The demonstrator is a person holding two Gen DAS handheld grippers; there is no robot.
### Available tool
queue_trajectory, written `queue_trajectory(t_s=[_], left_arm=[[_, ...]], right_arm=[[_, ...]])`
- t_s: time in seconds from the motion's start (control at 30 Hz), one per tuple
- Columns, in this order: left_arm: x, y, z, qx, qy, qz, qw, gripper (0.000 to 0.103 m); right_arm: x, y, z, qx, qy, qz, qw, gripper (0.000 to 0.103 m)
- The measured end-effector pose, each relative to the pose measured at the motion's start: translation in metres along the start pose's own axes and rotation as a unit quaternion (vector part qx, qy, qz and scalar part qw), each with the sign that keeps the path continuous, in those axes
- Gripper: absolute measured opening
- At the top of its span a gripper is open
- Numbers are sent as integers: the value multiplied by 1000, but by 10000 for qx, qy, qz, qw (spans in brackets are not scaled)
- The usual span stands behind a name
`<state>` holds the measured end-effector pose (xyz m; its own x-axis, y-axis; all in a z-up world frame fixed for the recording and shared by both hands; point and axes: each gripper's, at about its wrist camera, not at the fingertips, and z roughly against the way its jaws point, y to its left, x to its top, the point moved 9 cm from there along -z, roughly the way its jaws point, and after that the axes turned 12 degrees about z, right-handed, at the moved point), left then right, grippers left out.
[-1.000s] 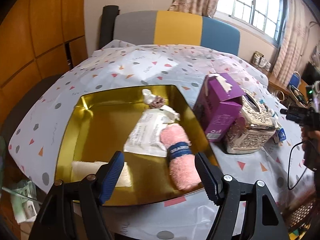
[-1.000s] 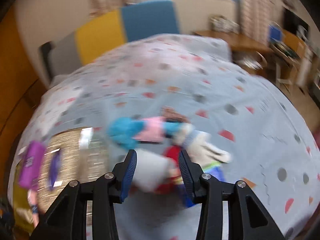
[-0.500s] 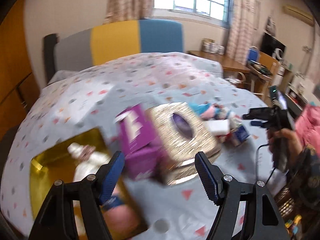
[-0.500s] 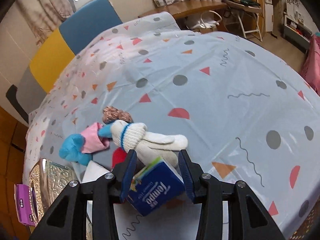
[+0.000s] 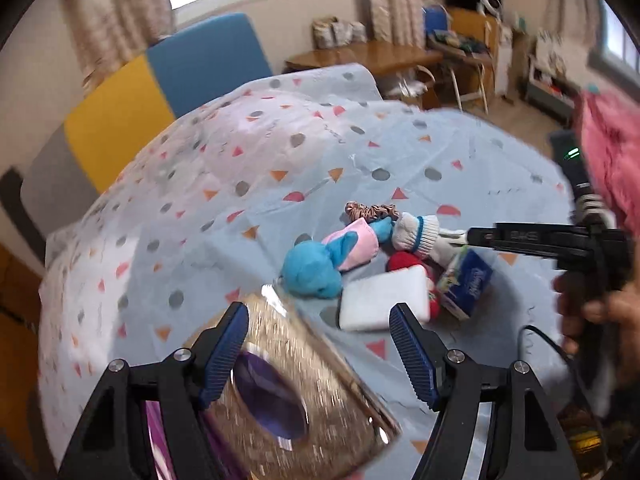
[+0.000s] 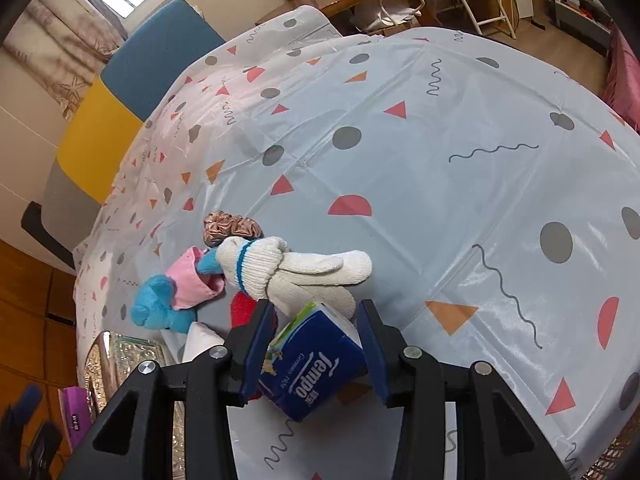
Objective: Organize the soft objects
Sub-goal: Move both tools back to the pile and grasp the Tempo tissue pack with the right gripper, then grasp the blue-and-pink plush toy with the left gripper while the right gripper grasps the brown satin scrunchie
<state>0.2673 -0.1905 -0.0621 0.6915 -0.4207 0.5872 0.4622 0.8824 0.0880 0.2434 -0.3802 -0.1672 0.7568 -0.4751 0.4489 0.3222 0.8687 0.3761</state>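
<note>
A pile of soft things lies on the patterned tablecloth (image 5: 280, 152): a blue and pink plush (image 5: 320, 264) (image 6: 168, 304), a white knit glove (image 5: 416, 232) (image 6: 296, 268), a brown scrunchie (image 5: 370, 210) (image 6: 230, 228), a red fuzzy item (image 5: 402, 260) (image 6: 242, 308) and a white flat pack (image 5: 384, 298). My right gripper (image 6: 316, 316) (image 5: 470, 238) is open, and the tilted blue tissue pack (image 6: 316, 360) (image 5: 466, 284) sits between its fingers. My left gripper (image 5: 320, 320) is open and empty above the pile's near side.
A glittery tissue box (image 5: 288, 380) (image 6: 124, 360) sits under my left gripper, with a purple box (image 6: 74, 412) beside it. A person's hand (image 5: 600, 308) and pink sleeve (image 5: 612, 152) are at the right. A blue, yellow and grey chair back (image 5: 200, 60) stands behind the table.
My left gripper swung right from the gold tray, past the purple and glittery boxes, to the pile. My right gripper dropped over the pile, bringing the tissue pack between its fingers.
</note>
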Motion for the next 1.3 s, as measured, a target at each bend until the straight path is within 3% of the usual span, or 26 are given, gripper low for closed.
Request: queue_trajectory(t_s=[0.17,0.37,0.6,0.7,0.9,1.07,1.2,1.3], left_arm=[[9,-16,-48,96,508,-631,9967,74],[16,-33,-99,457,869,-1509,9837,81],[19,-39,-154,639,1354,-1827,9717,81],[16,-37,-170,652,1471,-1800,9704,80],[13,-36,-179,647,1550,-1831,9686,51],[12,-49,-163,564,1308,-2009,9692,28],[6,-64,-135,282,1067,-2160,9701,20],[-6,-77,-110,39,879,-2306,9691,20]], right_arm=[[1,2,3,182,-29,-77,9998,44],[2,4,7,409,-49,-205,9989,44],[2,5,9,608,-43,-293,9977,44],[1,4,8,669,-12,-371,9971,44],[0,3,5,703,40,-399,9967,44],[1,3,5,648,10,-364,9972,44],[3,1,7,609,-58,-359,9975,44],[10,-4,16,585,-268,-393,9972,44]])
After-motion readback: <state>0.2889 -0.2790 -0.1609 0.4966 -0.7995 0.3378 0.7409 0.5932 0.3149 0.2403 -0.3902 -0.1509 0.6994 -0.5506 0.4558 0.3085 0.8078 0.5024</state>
